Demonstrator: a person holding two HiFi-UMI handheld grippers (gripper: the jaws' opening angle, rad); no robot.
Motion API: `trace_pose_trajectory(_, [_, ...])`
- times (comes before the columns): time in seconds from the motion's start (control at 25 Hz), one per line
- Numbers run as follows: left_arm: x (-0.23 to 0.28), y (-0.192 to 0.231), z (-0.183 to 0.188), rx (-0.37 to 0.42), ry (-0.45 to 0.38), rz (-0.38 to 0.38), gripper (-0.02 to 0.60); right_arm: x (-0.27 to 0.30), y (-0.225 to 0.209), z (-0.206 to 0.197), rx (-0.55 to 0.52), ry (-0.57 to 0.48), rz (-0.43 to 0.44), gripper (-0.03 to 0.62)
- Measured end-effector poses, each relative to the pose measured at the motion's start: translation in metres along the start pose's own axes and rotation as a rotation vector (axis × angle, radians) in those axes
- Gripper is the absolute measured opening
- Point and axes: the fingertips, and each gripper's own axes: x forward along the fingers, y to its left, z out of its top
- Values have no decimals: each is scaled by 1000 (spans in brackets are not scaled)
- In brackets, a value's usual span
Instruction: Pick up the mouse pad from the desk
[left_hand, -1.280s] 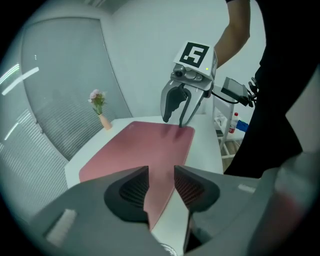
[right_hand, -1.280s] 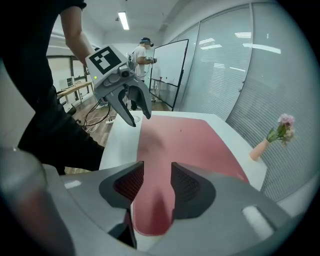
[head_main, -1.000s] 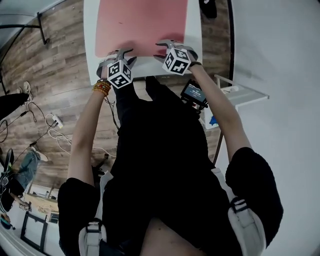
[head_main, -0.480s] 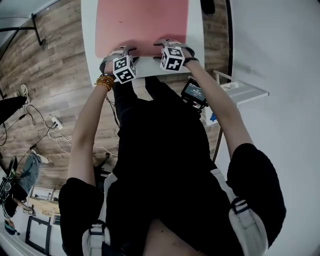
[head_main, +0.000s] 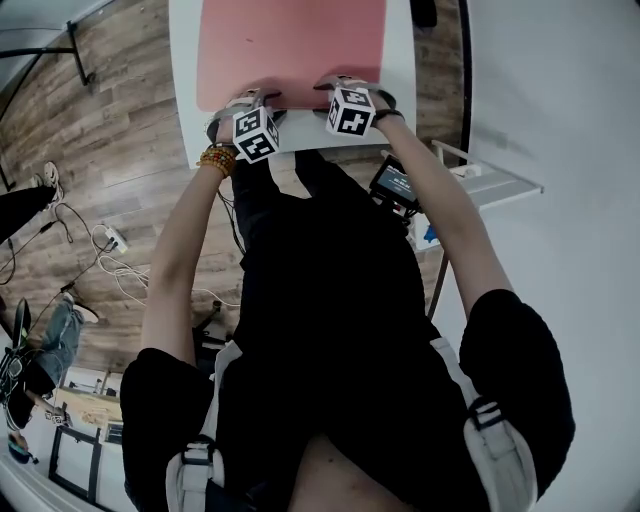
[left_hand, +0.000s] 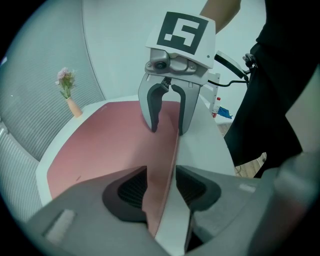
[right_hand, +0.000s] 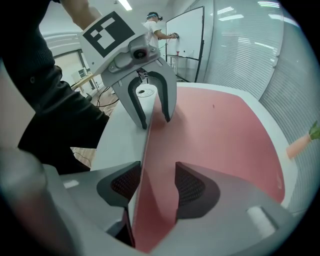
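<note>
Evidently thin, limp and light, the pink mouse pad (head_main: 290, 45) is laid flat on the white table (head_main: 400, 60), its near edge straddled, not yet pinched, by the parted jaws of the left gripper (left_hand: 160, 182) and right gripper (right_hand: 152, 185).

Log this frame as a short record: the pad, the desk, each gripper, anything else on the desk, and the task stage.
mouse pad: pink, lying on the desk and covering most of its top
desk: white, bare strip along the near edge
left gripper: at the pad's near edge, jaws apart, edge running between them
right gripper: on the same edge, further right, jaws apart, edge between them
other item: small vase with flowers at a far corner
task stage: pad not yet lifted, neither gripper closed on it
</note>
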Motion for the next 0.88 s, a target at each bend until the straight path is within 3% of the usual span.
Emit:
trace_pose_trajectory(0.48, [7, -1, 17, 29, -35, -16, 170, 7, -1, 7, 19, 36, 39, 157])
trace_pose_trajectory(0.76, [15, 0, 17, 32, -25, -28, 170, 6, -1, 7, 79, -16, 75, 123])
trace_pose_trajectory(0.88, [14, 0, 19, 83, -24, -27, 166, 2, 3, 8, 83, -40, 88, 112])
